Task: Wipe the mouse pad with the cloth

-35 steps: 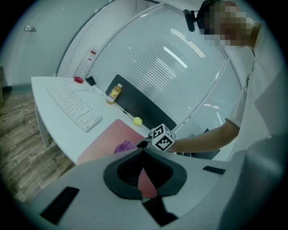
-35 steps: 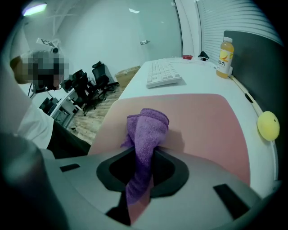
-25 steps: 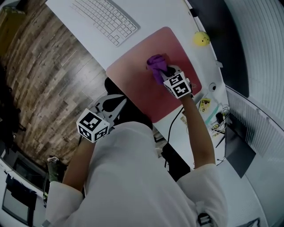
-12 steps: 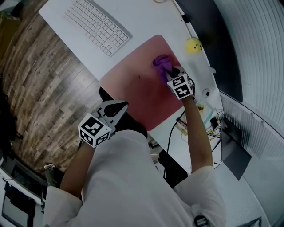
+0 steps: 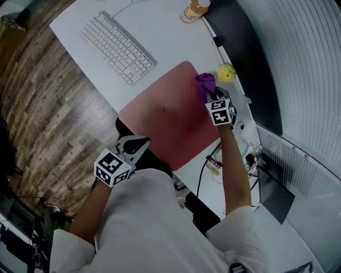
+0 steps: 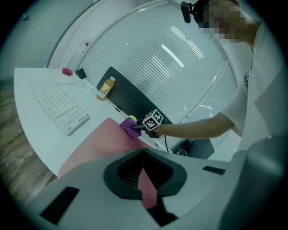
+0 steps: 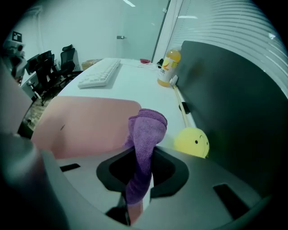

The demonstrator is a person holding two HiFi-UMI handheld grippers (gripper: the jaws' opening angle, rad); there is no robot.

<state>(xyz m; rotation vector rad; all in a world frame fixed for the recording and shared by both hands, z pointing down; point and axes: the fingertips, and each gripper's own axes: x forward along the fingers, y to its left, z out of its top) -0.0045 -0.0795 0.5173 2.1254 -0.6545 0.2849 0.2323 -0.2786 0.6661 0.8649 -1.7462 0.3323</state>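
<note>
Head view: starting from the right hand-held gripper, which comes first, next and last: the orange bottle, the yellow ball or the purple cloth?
1. Purple cloth: clamped in the right hand-held gripper, at the mouse pad's far right edge.
2. Yellow ball: just past the cloth, to the right, on the desk.
3. Orange bottle: farthest, at the back of the desk.

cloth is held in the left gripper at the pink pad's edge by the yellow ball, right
Not quite: the cloth is held in the right gripper, not the left. The right gripper view shows it pinched between the jaws, at the edge of the pink pad by the yellow ball. The left gripper is shut on nothing.
</note>
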